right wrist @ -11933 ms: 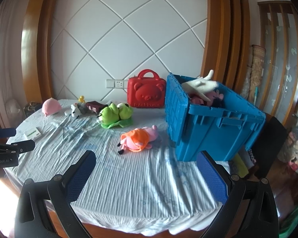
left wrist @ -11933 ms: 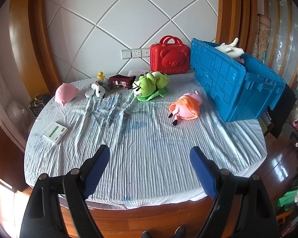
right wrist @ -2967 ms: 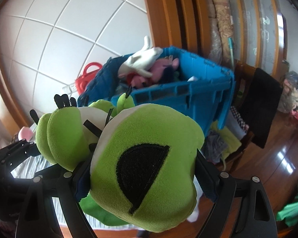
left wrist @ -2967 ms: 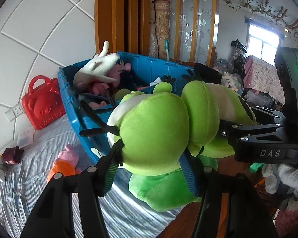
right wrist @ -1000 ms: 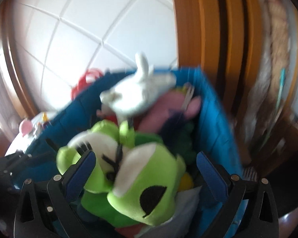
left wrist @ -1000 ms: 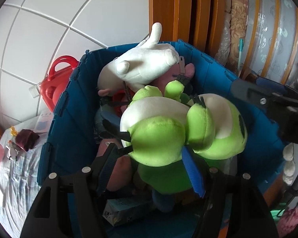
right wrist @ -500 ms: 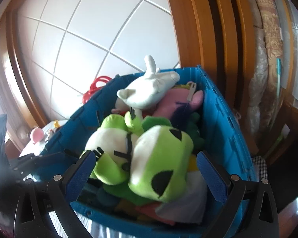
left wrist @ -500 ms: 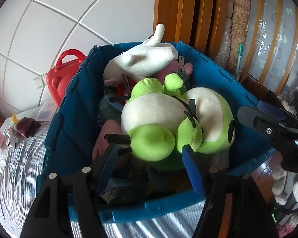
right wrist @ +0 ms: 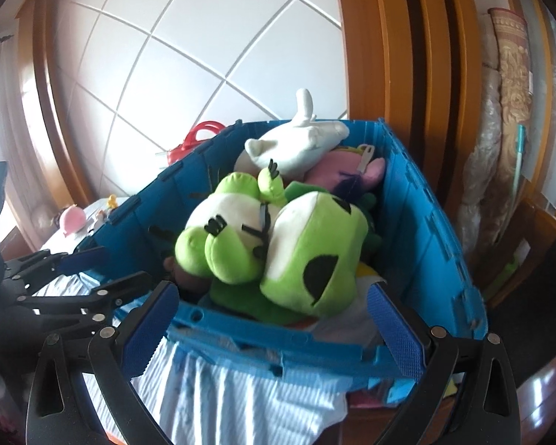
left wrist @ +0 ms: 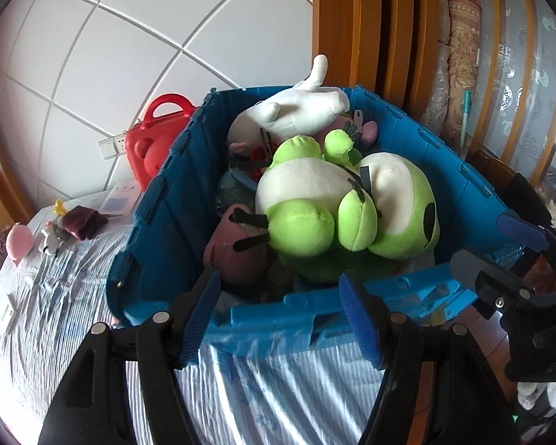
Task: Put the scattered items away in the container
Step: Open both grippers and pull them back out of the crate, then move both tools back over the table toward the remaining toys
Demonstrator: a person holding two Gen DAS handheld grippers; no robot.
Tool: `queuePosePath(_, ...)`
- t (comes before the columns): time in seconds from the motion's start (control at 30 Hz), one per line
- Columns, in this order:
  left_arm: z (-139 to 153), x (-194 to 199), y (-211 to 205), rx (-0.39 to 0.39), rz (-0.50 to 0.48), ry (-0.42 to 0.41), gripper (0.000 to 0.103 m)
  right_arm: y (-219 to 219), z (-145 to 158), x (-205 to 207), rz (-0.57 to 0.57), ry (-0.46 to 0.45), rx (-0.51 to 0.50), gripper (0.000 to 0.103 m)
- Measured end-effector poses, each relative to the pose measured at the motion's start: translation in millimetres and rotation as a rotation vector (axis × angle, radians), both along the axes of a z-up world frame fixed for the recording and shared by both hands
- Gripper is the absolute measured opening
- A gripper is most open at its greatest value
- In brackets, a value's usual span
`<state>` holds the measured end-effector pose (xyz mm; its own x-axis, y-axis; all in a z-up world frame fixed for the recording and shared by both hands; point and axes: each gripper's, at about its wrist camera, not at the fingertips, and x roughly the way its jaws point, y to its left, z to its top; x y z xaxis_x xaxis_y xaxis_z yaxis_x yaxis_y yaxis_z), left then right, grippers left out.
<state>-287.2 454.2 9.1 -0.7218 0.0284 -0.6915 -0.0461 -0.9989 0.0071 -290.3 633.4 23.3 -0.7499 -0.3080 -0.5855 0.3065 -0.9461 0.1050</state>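
A: Status on the frog?

B: I see the green frog plush [left wrist: 346, 205] lying inside the blue crate [left wrist: 159, 218], on top of the pile, roughly dead center in both wrist views. A white plush [left wrist: 296, 111] sits behind it at 12 o'clock and a pink plush [right wrist: 337, 174] shows at 1 o'clock in the right view.

A: Tools?

B: My left tool [left wrist: 278, 296] stands part open with nothing between the blue pads; it sits just outside the crate's near wall. My right tool [right wrist: 270, 315] is spread wide, also holding nothing, its pads either side of the near rim, with no contact that I can see. Each tool shows in the other's view: the right one at 4 o'clock in the left view, the left one at 8 o'clock in the right view.

A: What's left on the worktop?

B: From the left view, at 9 o'clock: a pink toy [left wrist: 18, 241], a small grey-white toy [left wrist: 50, 239], a yellow duck [left wrist: 58, 205] and a dark red pouch [left wrist: 83, 218], all on the striped cloth [left wrist: 55, 315]. A red case [left wrist: 159, 141] stands against the wall just beside the crate at 10 o'clock. A small box [left wrist: 9, 309] lies near the cloth's left edge.
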Motion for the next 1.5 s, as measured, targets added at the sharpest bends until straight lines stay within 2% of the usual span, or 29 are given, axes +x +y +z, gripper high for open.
queuePosePath(0.13, -6, 11, -1, -0.012, 0.02, -0.022, 0.066, 0, -4, 10, 0.001, 0.0, 0.01, 0.103)
queuePosePath(0.5, -10, 47, -24, -0.004, 0.009, -0.007, 0.066, -15, -11, 39, -0.036, -0.012, 0.045, 0.103)
queuePosePath(0.77, -13, 78, -58, 0.012, 0.006, -0.001, 0.066, -43, -14, 65, -0.063, -0.024, 0.044, 0.103)
queuePosePath(0.93, -18, 93, -76, 0.04, 0.005, -0.016, 0.066, -61, -19, 80, -0.053, -0.051, 0.04, 0.103)
queuePosePath(1.1, -26, 108, -91, 0.034, 0.012, -0.03, 0.066, -80, -27, 94, -0.043, -0.07, 0.055, 0.103)
queuePosePath(1.5, -47, 150, -159, 0.043, 0.11, -0.052, 0.066, -134, -43, 121, 0.001, -0.094, 0.069, 0.103)
